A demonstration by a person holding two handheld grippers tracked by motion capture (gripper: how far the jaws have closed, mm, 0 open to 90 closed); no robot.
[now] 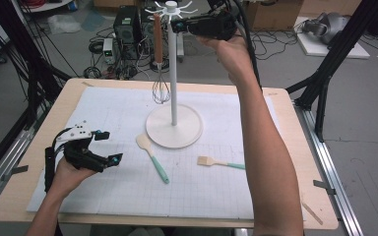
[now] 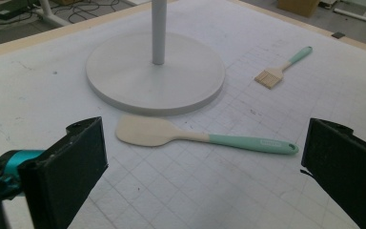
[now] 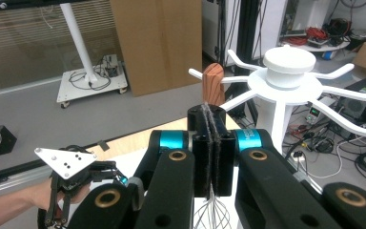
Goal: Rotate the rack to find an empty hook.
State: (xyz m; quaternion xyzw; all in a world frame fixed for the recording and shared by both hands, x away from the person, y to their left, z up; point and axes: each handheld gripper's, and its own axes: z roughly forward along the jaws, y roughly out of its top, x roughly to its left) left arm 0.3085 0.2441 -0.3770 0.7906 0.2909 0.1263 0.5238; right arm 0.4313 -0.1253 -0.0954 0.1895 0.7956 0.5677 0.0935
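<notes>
My right gripper (image 1: pixel 179 24) fingers clenched empty beside hung whisk (image 1: pixel 159 64); left gripper (image 1: pixel 109 146) released; I'd retreat toward 3 o'clock, avoiding rack (image 1: pixel 173 73).

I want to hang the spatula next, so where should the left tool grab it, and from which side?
Take the spatula by its mint-green handle, mid-length, coming straight down from above. It lies flat on the mat, so the slim handle fits between the open left tool better than the broad cream blade.
</notes>
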